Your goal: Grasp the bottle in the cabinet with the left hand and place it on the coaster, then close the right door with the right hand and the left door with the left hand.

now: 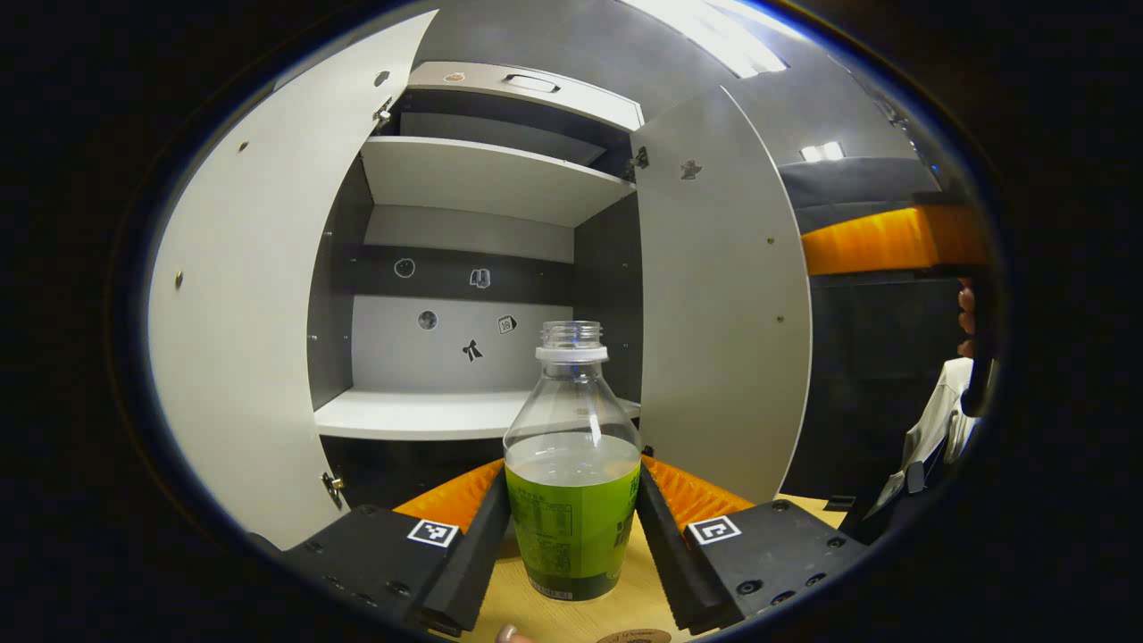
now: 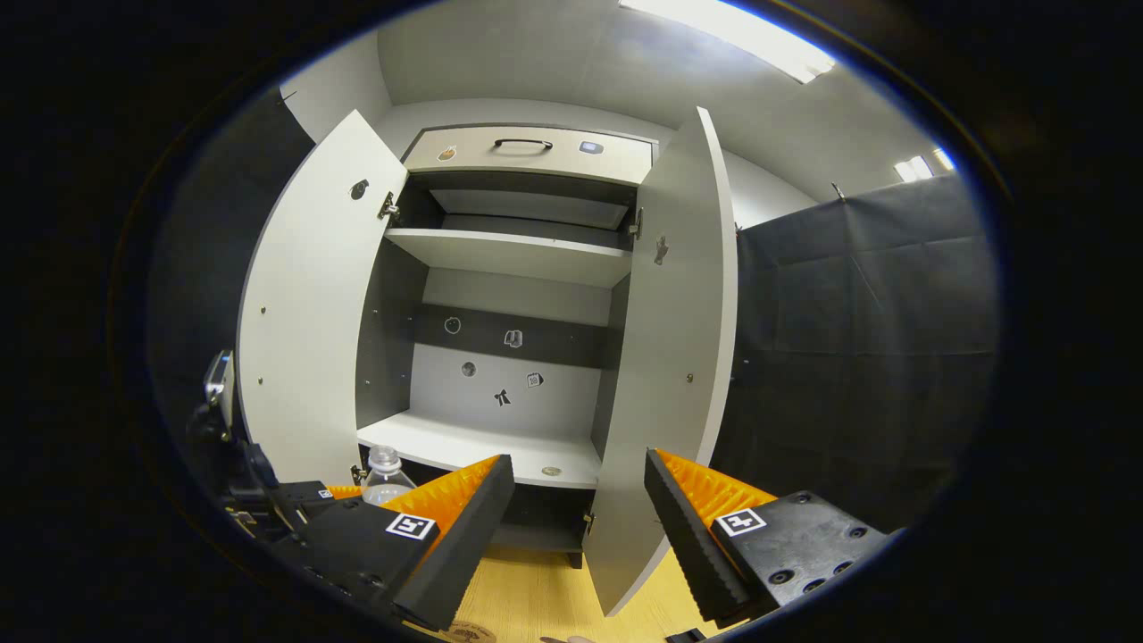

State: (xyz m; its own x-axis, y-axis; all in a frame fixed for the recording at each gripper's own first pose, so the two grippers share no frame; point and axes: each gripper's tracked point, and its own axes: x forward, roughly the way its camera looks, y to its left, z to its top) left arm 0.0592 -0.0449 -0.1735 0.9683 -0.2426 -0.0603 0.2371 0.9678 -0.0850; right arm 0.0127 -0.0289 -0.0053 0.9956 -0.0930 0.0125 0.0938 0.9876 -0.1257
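Bottle [image 1: 572,464] upright, clamped between the left gripper [image 1: 571,527] fingers.
Right gripper [image 2: 579,527] gapes wide, holding nothing; both cabinet [image 2: 513,259] doors stand open, right door [image 2: 665,375] edge just ahead.

Clear, glossy plastic on the bottle [image 1: 572,446], light glinting off its shoulder, and a smooth printed label [image 1: 571,527] wrapped round the lower half. The cabinet [image 1: 482,179] is matt board, pale on the shelves and doors [image 1: 723,295], darker on the side walls, all smooth with no sheen. Small shiny metal hinges [image 1: 382,113] catch the light at the door edges, and the drawer [image 2: 527,152] up top wears a dark handle [image 2: 522,142]. Below, the table [image 2: 536,598] shows a light wood grain, satin-smooth. On the right, the wall [image 2: 866,339] is matt cloth, creased in soft folds.
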